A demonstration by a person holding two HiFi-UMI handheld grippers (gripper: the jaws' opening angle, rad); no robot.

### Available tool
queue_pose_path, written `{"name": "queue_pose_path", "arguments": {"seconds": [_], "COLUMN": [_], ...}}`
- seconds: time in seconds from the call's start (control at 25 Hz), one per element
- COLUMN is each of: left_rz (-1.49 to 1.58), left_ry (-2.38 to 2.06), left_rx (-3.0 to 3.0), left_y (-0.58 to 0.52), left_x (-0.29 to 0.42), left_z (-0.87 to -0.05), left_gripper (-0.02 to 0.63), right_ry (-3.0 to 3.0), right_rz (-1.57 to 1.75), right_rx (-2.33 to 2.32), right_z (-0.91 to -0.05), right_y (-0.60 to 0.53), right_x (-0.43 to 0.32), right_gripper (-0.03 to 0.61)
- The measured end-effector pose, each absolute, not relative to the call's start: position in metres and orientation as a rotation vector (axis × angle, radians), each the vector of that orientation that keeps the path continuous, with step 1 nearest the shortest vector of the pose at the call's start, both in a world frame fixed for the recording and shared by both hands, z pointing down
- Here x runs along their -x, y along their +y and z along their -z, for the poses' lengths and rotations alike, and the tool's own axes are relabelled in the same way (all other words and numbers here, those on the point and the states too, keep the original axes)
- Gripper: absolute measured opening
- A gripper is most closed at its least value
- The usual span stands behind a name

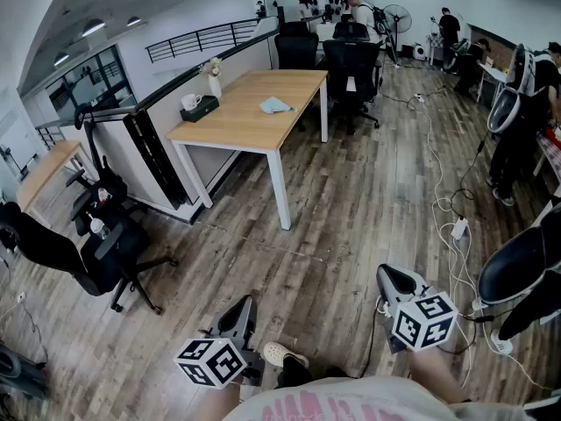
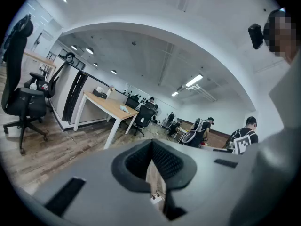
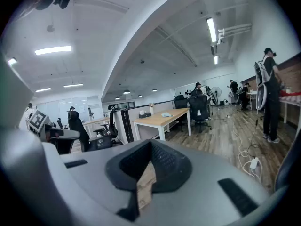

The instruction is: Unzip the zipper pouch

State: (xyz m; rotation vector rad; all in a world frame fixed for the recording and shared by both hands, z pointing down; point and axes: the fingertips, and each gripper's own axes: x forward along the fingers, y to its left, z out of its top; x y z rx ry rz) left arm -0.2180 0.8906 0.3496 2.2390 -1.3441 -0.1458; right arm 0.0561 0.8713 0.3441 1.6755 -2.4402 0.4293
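Down by your waist, you are carrying the left tongs (image 1: 239, 309) closed on nothing; the pale-blue pouch (image 1: 275, 105) is lying well apart on the wooden worktop (image 1: 245, 123), so the right tongs (image 1: 393, 278) are likewise idling closed, empty.

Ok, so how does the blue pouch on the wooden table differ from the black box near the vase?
The pouch is pale blue and lies flat and slumped. The box is black, rigid and taller, with white tissue poking from its top. The pouch lies toward the open side of the table, while the box sits at the edge along the partition. Both rest on the same table top.
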Motion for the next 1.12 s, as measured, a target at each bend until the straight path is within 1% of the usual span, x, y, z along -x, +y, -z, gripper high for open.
{"name": "queue_pose_path", "arguments": {"seconds": [0.32,0.68,0.88,1.12], "left_rz": [0.105,0.050,0.066,0.125], "left_ry": [-1.325,-1.284,-1.290,-1.267], "left_rx": [-2.201,-2.157,-2.191,-2.268], "left_y": [0.883,0.798,0.725,0.659], "left_x": [0.219,0.241,0.265,0.293], "left_z": [-0.366,-0.387,-0.367,-0.334], "left_gripper": [0.002,0.002,0.002,0.002], "right_ry": [-2.402,-2.360,-2.424,-2.459], "right_rz": [-0.519,-0.612,-0.667,-0.628], "right_rx": [-1.643,-1.635,-1.676,-1.761], "right_z": [-0.366,-0.388,-0.369,-0.342], "right_y": [0.867,0.782,0.716,0.653], "right_x": [-0.050,-0.020,0.004,0.031], "right_gripper": [-0.003,-0.003,-0.002,-0.002]}}
